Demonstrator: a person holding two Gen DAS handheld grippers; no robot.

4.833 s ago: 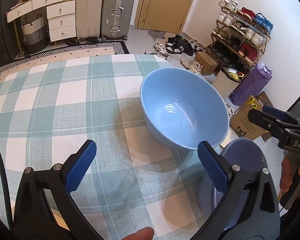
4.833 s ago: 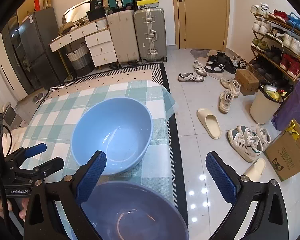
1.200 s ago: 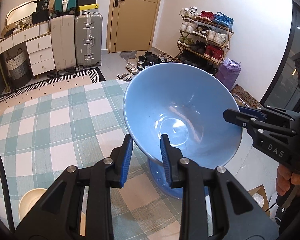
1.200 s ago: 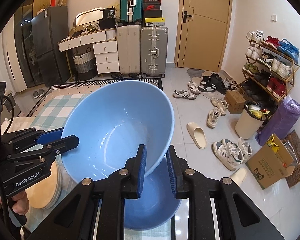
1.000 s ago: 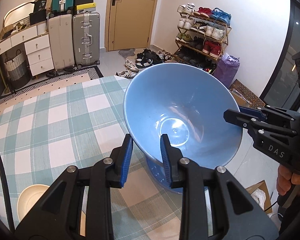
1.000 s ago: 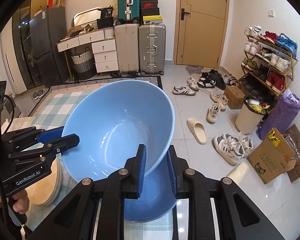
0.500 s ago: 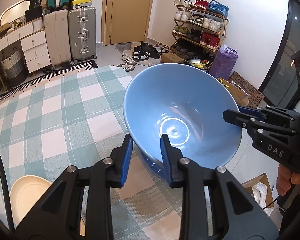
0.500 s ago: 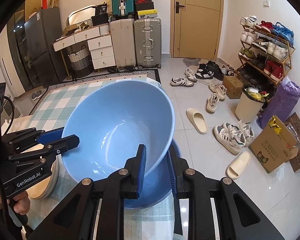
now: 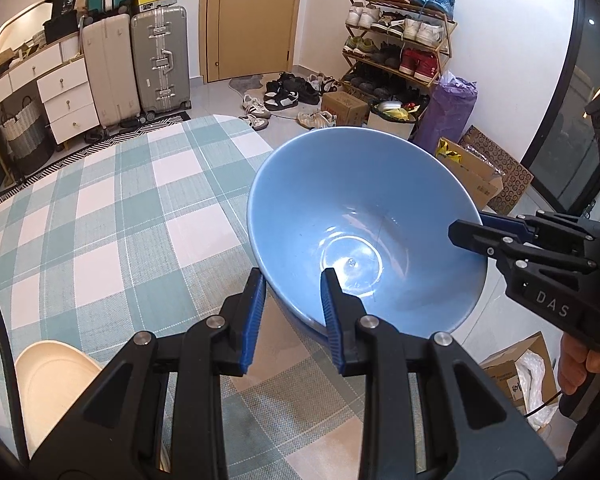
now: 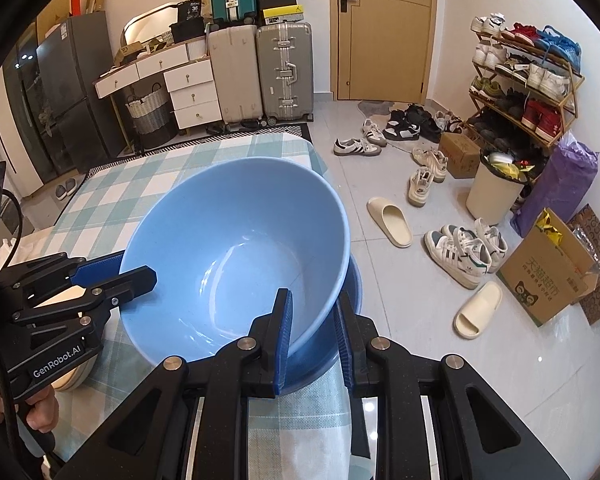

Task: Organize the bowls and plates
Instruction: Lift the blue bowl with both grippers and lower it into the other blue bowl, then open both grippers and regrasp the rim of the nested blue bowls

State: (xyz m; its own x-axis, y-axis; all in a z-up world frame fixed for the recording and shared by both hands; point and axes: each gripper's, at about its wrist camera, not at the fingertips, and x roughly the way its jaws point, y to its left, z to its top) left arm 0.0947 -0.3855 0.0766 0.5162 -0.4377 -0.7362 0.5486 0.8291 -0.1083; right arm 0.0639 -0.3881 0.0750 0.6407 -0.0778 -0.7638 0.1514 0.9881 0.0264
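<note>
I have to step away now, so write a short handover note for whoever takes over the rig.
Left gripper: shut on the light blue bowl's rim.
Right gripper: shut on the opposite rim.
The bowl hangs tilted just above the darker blue bowl at the table's edge; cream plates sit nearby.
Done: bowl lifted.
Left: seat it in the darker bowl, release both grippers.

Light blue bowl (image 9: 364, 216): off the bench (image 9: 112, 216) where it sat, then carried tilted, now sunk into the darker blue bowl (image 10: 350, 280).
Left gripper (image 9: 292, 304): fingers went from wide apart to clamped on its rim.
Right gripper (image 10: 312, 332): likewise, opposite rim.
Cream plate (image 9: 48, 380): more in view.
</note>
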